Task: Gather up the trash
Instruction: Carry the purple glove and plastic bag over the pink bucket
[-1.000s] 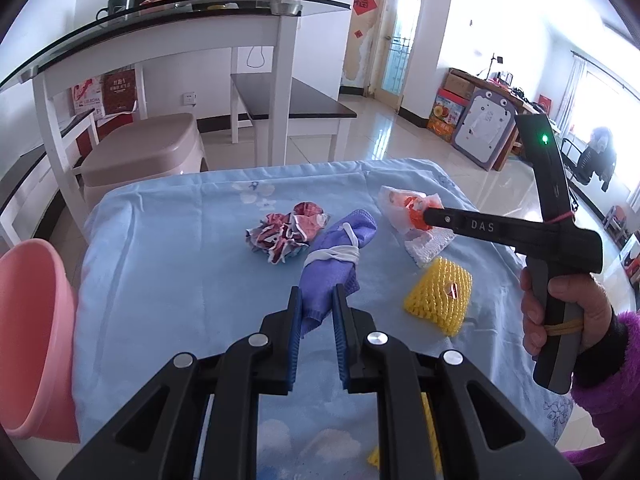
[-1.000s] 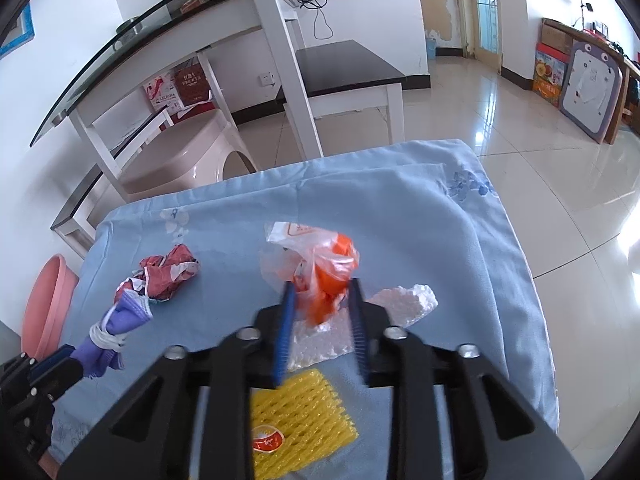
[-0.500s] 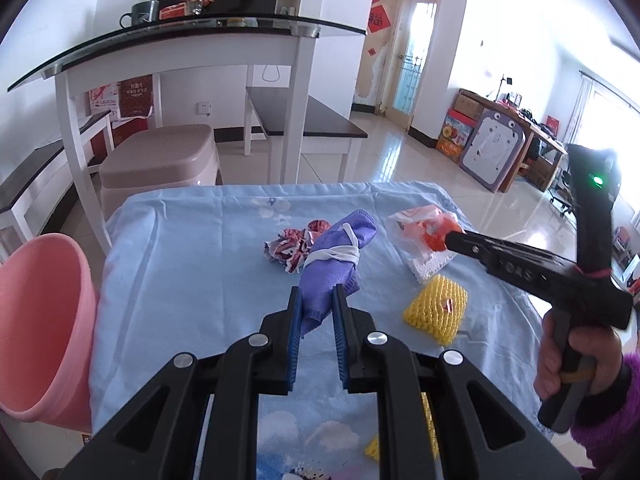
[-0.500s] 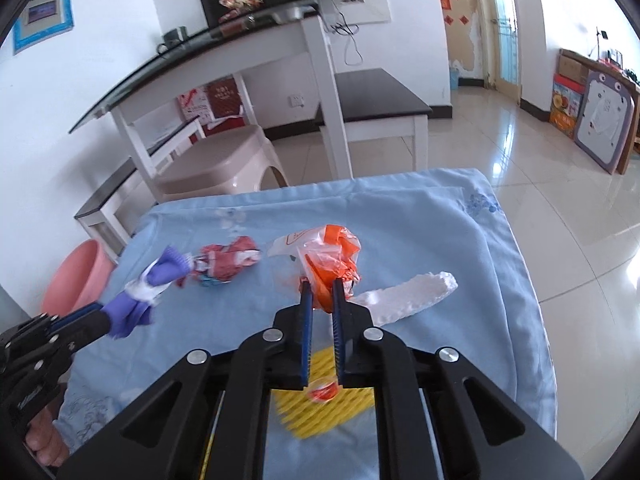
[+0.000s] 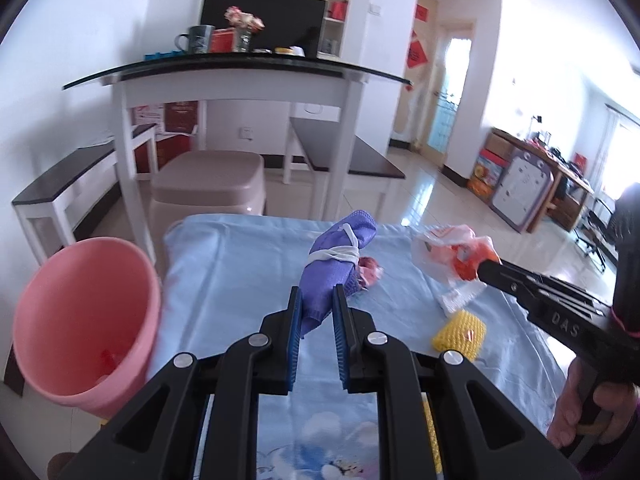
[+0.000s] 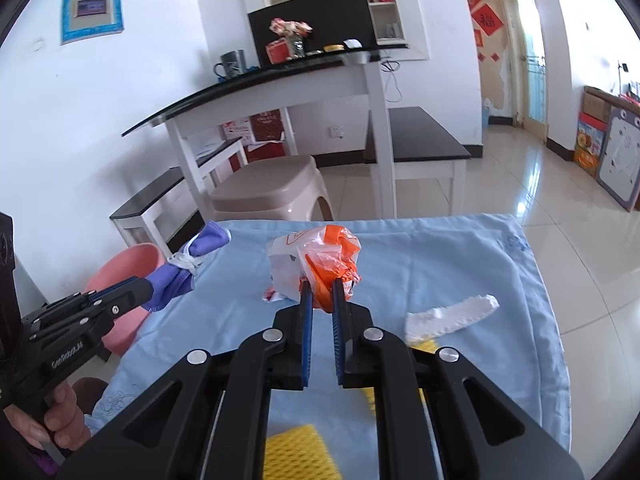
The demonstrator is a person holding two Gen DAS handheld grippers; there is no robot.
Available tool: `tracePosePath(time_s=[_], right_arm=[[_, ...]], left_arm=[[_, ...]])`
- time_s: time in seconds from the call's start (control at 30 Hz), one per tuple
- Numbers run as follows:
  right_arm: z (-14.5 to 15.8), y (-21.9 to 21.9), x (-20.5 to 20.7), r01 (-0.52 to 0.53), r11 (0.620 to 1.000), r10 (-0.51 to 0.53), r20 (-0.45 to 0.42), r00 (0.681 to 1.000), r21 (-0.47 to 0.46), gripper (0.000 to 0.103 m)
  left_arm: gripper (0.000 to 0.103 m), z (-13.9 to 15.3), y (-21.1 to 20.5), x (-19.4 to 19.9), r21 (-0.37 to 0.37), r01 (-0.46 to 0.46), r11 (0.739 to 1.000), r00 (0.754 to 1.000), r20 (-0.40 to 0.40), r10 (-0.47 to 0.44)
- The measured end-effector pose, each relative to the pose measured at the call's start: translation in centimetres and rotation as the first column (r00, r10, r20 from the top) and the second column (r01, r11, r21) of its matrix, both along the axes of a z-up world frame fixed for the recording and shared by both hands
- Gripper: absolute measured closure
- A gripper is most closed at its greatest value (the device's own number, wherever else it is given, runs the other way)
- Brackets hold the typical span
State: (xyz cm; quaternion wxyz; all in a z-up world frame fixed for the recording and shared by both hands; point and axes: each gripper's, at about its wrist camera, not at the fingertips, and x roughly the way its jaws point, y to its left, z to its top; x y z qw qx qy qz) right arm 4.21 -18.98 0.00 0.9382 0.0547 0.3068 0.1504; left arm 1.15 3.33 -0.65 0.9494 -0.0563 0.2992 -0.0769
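A: Why is the pink bucket (image 5: 86,320) beside the desk's (image 5: 240,280) left edge?

B: Probably to receive trash. The left tongs (image 5: 316,308) are clamped on the purple mask (image 5: 336,268), lifted above the desk. The right tongs (image 6: 320,300), just closed, pinch the orange-white plastic bag (image 6: 316,260).

A: What is unclear?

B: The red wrapper (image 5: 370,272) is half hidden; the yellow foam net (image 5: 460,330) lies near the right edge.

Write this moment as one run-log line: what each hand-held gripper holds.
left hand-held gripper: shut on purple mask bundle | right hand-held gripper: shut on orange-white plastic bag | pink bin: beside table
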Motion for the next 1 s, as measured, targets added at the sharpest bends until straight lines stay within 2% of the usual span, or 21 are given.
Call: tracePosePath(time_s=[0.3,0.53,1.0], right_arm=[[1.2,4.2,-0.5,-0.080,0.997,0.080,0.035,0.996,0.000,0.094],[1.8,7.9,-0.4,-0.155,0.988,0.156,0.048,0.987,-0.012,0.094],[3.0,17.6,-0.3,-0.325,0.944,0.329,0.066,0.942,-0.057,0.094]], left_arm=[[0.089,0.9,3.6,-1.4,0.003,-0.108,0.994,0.994,0.029,0.108],[0.089,1.4,6.2,-2.4,0.008,-0.195,0.981,0.980,0.053,0.194],[0.089,1.2,13.0,-4.7,-0.025,-0.373,0.927,0.926,0.052,0.374]])
